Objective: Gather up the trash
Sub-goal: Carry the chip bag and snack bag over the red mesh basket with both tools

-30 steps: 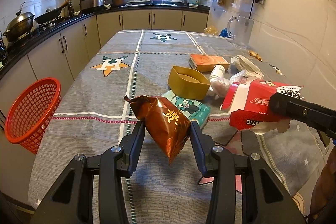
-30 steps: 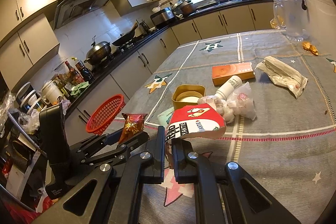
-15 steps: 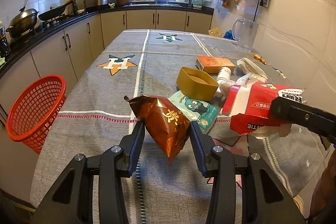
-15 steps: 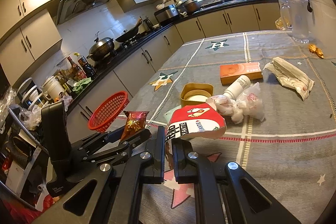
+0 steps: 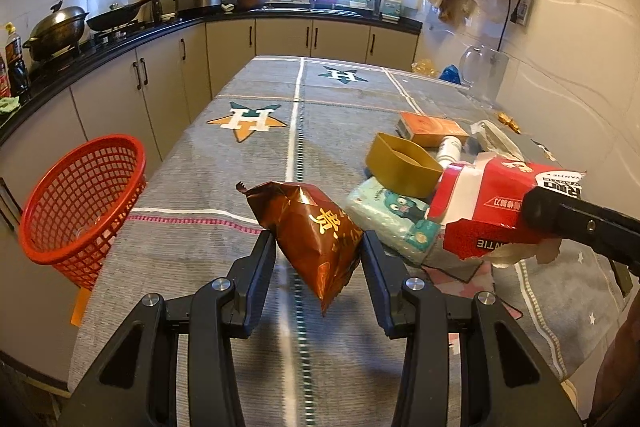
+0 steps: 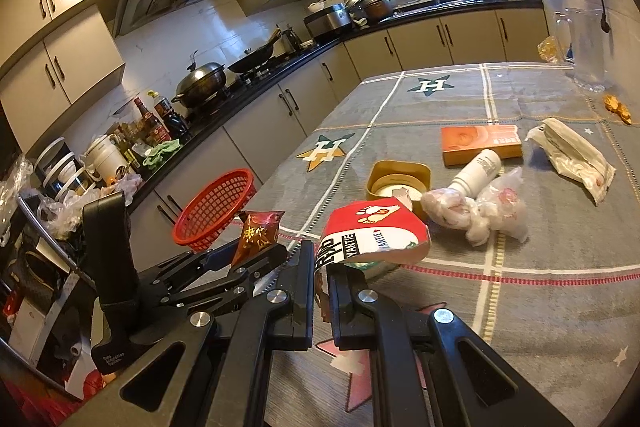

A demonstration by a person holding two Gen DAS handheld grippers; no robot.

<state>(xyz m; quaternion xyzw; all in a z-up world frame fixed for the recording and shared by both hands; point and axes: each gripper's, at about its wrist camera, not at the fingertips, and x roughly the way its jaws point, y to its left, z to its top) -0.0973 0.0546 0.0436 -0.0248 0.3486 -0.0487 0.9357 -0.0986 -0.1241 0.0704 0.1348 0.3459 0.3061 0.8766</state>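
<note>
My left gripper (image 5: 319, 245) is shut on a brown foil snack bag (image 5: 310, 227), held up over the table's near edge; the same bag (image 6: 258, 233) shows at lower left in the right wrist view. My right gripper (image 6: 320, 259) is shut on a torn red and white carton (image 6: 374, 235), lifted above the cloth; in the left wrist view that carton (image 5: 496, 203) hangs at the right. A red mesh basket (image 5: 80, 203) stands off the table's left side, also in the right wrist view (image 6: 216, 209).
On the grey tablecloth (image 5: 256, 155) lie a yellow tub (image 5: 402, 163), a teal packet (image 5: 394, 215), an orange box (image 6: 480, 143), a white bottle (image 6: 478, 171), crumpled plastic (image 6: 480, 215) and a paper wrapper (image 6: 572, 155). Counters with pots run along the left.
Both grippers keep their grips. The view has drifted slightly, so the basket and table items sit a little further right and nearer than before.
</note>
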